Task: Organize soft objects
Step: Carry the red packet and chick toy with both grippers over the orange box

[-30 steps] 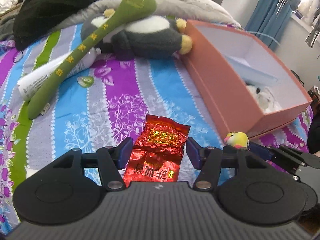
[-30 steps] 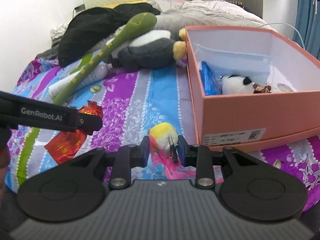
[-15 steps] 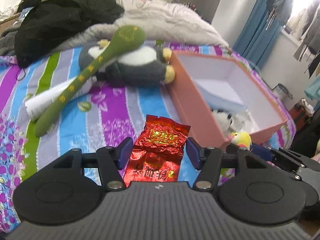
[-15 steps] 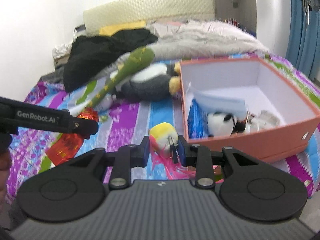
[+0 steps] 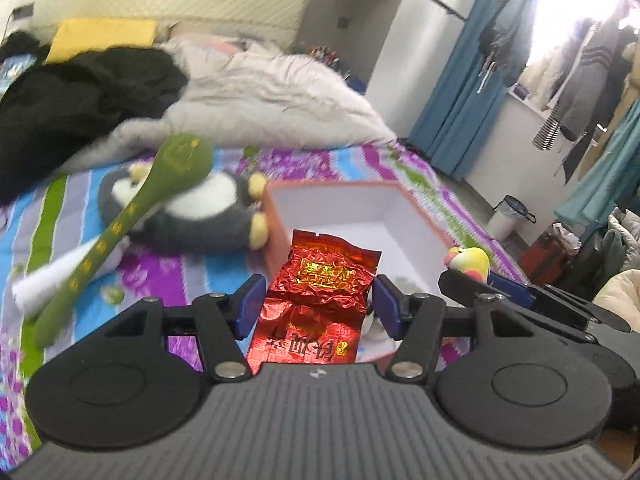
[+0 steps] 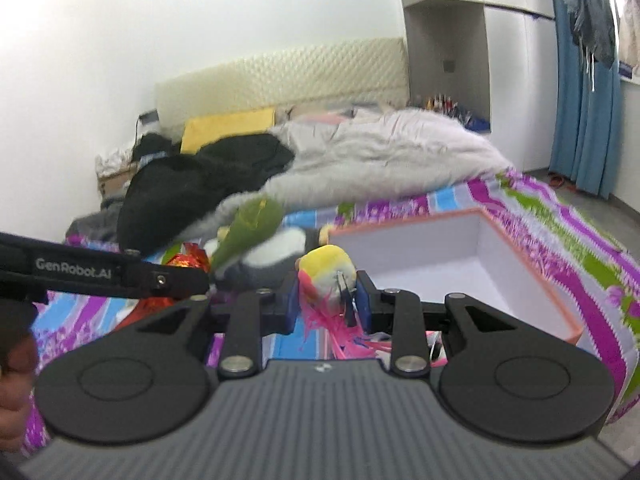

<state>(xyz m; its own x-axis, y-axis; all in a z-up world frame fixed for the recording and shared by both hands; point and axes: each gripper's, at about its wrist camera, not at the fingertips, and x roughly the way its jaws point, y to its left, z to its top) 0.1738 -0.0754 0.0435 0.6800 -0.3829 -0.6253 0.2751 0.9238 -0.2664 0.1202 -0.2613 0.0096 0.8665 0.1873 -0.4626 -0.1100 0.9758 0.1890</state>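
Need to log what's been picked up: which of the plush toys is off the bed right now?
The small yellow bird plush, clamped in the right hand-held gripper. The penguin plush and green spoon-shaped plush lie on the bed.

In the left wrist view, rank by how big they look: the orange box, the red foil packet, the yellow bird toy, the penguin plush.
1. orange box
2. penguin plush
3. red foil packet, enlarged by nearness
4. yellow bird toy

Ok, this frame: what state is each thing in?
Left hand-held gripper: shut on the red foil packet.
Right hand-held gripper: shut on the yellow bird plush.
Pink box: open, no lid.
Penguin plush: lying on the bed.
Green plush spoon: resting across the penguin plush.
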